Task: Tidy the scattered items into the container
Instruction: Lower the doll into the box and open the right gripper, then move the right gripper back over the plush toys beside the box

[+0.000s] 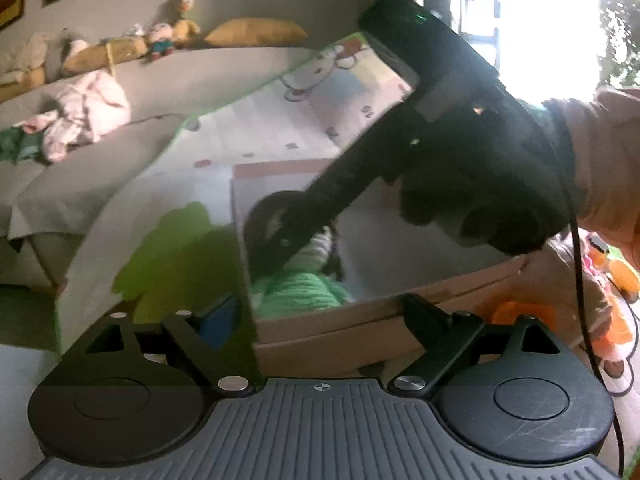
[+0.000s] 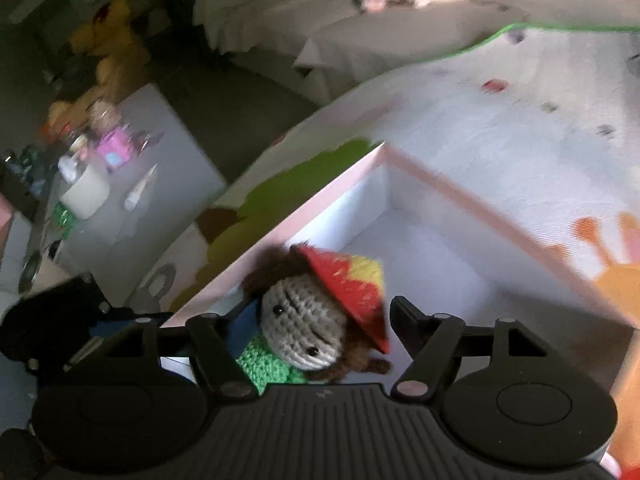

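Observation:
A crocheted doll [image 2: 308, 332] with a grey face, brown hair, green body and a red-and-yellow cone hat lies in the near corner of the pink-rimmed cardboard box [image 2: 472, 196]. My right gripper [image 2: 324, 320] hangs over the box with the doll between its fingers. The jaws are open, and a thin gap shows beside the hat. In the left wrist view the right gripper [image 1: 292, 240], held by a gloved hand [image 1: 480, 184], reaches down into the box [image 1: 360, 320] onto the doll's green body [image 1: 296, 292]. My left gripper [image 1: 316, 316] stands wide open just outside the box's near wall, with nothing between its fingers.
The box sits on a cartoon-print play mat [image 1: 168, 208] with a green edge. Orange toys [image 1: 624, 276] lie to the right of the box. A sofa [image 1: 80, 184] with clothes and plush toys is behind. A low white table [image 2: 132, 184] with clutter stands to the left. A black cable [image 1: 580, 288] hangs from the right gripper.

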{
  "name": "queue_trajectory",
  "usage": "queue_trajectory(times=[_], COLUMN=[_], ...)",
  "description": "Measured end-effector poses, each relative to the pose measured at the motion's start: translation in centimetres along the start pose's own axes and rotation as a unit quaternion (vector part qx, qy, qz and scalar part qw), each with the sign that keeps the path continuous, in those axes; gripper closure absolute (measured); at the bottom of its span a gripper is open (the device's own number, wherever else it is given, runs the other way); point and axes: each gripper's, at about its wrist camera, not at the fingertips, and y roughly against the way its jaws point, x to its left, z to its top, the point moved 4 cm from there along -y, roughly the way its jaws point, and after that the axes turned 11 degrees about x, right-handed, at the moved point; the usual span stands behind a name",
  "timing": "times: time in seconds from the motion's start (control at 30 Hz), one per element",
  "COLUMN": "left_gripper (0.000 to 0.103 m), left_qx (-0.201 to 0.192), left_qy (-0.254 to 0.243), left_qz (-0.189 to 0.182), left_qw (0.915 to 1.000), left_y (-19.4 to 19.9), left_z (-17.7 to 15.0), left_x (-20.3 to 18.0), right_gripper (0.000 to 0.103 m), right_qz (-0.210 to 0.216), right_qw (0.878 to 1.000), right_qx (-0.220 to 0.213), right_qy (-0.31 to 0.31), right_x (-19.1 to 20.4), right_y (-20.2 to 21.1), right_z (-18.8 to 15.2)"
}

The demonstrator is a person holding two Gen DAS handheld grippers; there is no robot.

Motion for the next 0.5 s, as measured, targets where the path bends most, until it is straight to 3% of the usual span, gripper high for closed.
queue_trajectory(times=[0.13,0.2,0.3,0.37,0.43,0.5], left_gripper=[0.009,0.010,0.009,0.009,0.008,0.008], left_qx=[-0.001,-0.002,0.001,0.006,0.009,0.013], left_qy=[0.009,0.015,0.019,0.024,0.033,0.042], left_qz=[0.004,0.003,0.015,0.025,0.035,0.047], left_qw=[0.9999,0.9999,0.9997,0.9994,0.9988,0.9979], left_y=[-0.4,-0.6,-0.7,-0.9,-0.7,-0.5], left_z=[0.1,0.2,0.1,0.2,0.0,-0.1], left_x=[-0.6,-0.8,-1.1,-1.2,-1.6,-2.0], right_gripper=[0.023,0.022,0.022,0.024,0.036,0.039], right_qz=[-0.037,-0.095,-0.166,-0.167,-0.161,-0.148], right_qw=[0.995,0.987,0.973,0.971,0.970,0.969], right_qx=[-0.087,-0.123,-0.138,-0.135,-0.134,-0.132], right_qy=[-0.030,-0.048,-0.074,-0.102,-0.124,-0.145], right_x=[-1.7,-2.7,-3.6,-3.8,-3.8,-3.7], right_y=[7.5,11.1,13.7,14.1,14.0,13.6], right_z=[-2.8,-5.8,-11.0,-14.3,-17.4,-20.3])
